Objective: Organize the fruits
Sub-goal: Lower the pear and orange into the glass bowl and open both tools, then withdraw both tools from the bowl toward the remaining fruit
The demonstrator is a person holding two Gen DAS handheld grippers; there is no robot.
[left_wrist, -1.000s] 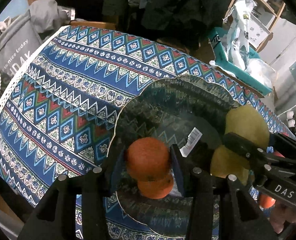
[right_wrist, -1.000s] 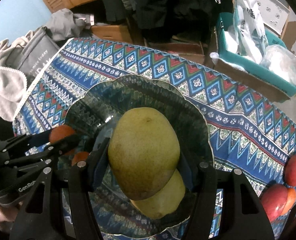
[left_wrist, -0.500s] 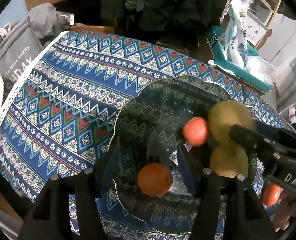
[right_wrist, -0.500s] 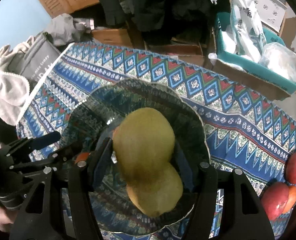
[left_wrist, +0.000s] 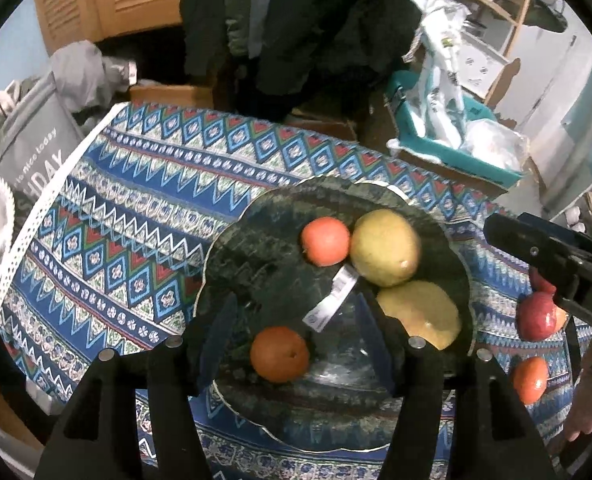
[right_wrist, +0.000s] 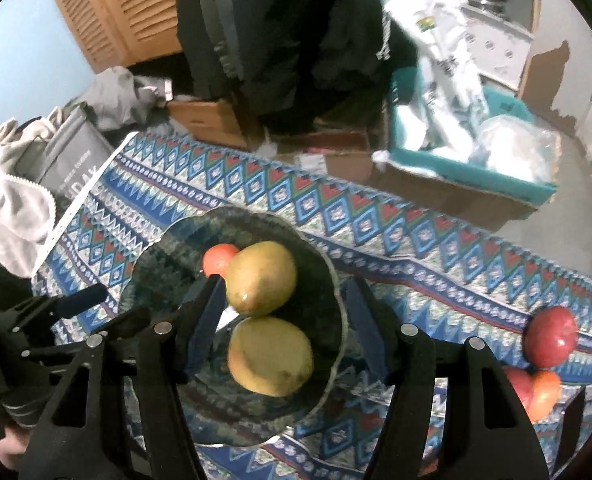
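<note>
On the table [left_wrist: 143,216] your bowl [left_wrist: 251,240] holds two oranges [left_wrist: 279,354] and two mangoes [right_wrist: 261,278], both your grippers' jaws open and empty.

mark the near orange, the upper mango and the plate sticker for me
near orange [left_wrist: 279,355]: left wrist view, middle of its skin.
upper mango [left_wrist: 386,247]: left wrist view, centre of its top face.
plate sticker [left_wrist: 330,300]: left wrist view, middle of the white label.

Both grippers are black plastic. The left gripper [left_wrist: 296,344] has two broad fingers with silver round screws on top. The right gripper [right_wrist: 283,332] looks the same, and its side carries white letters "DA".
</note>
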